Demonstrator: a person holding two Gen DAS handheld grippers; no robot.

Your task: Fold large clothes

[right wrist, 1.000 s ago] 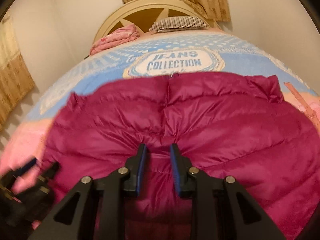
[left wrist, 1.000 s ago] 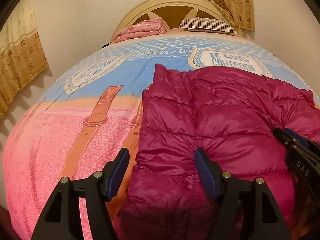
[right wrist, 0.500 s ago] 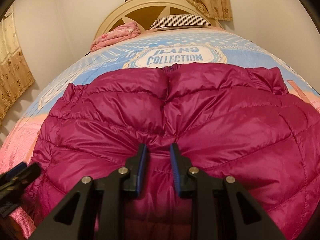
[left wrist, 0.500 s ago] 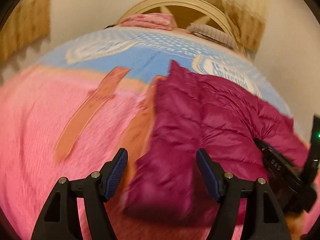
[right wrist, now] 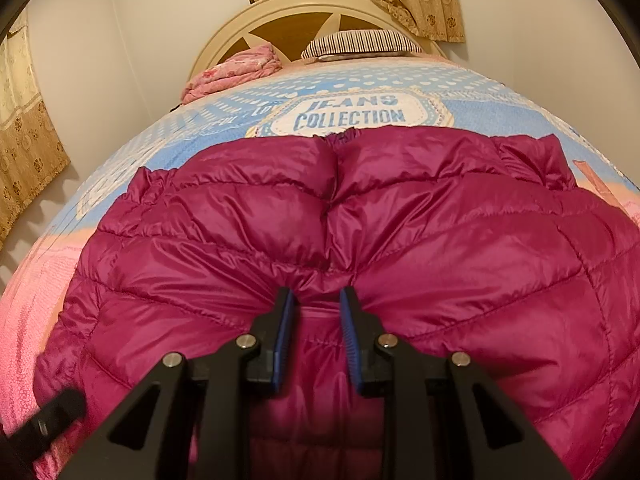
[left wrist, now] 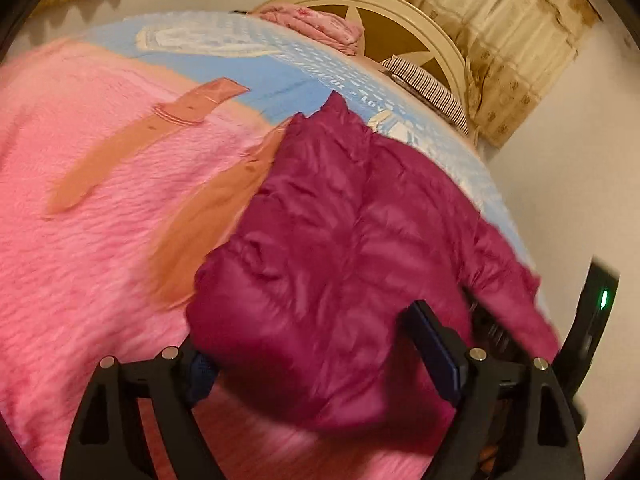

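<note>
A magenta quilted puffer jacket [right wrist: 360, 216] lies spread on the bed and also shows in the left wrist view [left wrist: 340, 232]. My right gripper [right wrist: 316, 300] is shut on a bunched fold of the jacket's near edge. My left gripper [left wrist: 312, 344] is open, its jaws wide apart on either side of the jacket's near left corner; whether they touch the fabric I cannot tell. The left finger is partly hidden under the fabric. The right gripper's body [left wrist: 592, 320] shows at the right edge of the left wrist view.
The bedspread [left wrist: 80, 200] is pink near me and blue with a "JEANS COLLECTION" print [right wrist: 352, 114] further back. A folded pink blanket [right wrist: 236, 72] and a striped pillow [right wrist: 360, 42] lie by the cream headboard [right wrist: 320, 8]. Walls and curtains surround the bed.
My left gripper has swung left and tilted, then closed in on the jacket's near left corner, which now sits between its jaws. My right gripper keeps its hold on the jacket.
</note>
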